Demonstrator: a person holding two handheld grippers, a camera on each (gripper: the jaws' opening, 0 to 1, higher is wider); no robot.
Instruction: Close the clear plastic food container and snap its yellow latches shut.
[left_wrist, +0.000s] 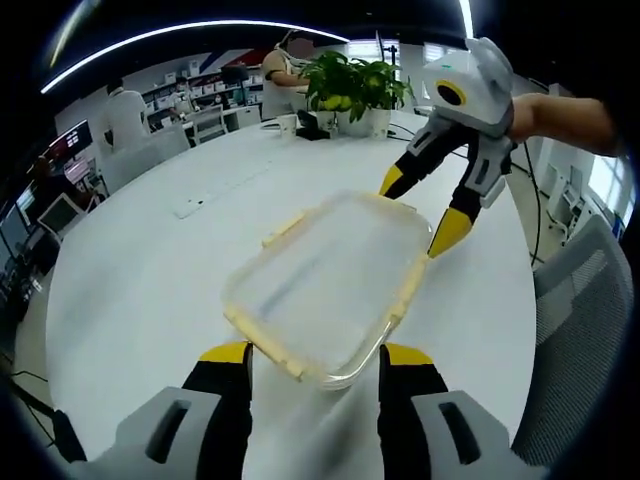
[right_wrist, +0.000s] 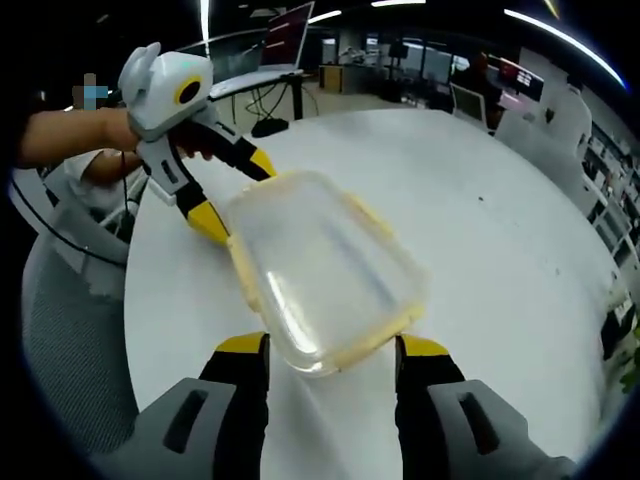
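The clear food container (left_wrist: 325, 285), lid on, is sitting on the white round table (left_wrist: 150, 270) between both grippers. The left gripper (left_wrist: 315, 355) and the right gripper (right_wrist: 330, 345) are bracketing opposite ends with jaws wide, holding nothing, likely steadying it for pressing the yellow latches (left_wrist: 408, 285).

The food container (left_wrist: 330, 285) is set on the desk (left_wrist: 140, 290), its lid on. It is flanked at opposite ends by the left tongs (left_wrist: 315, 360) and the right tongs (left_wrist: 420, 215), both spread. Potted plants (left_wrist: 355, 90) are placed at the desk's far edge.
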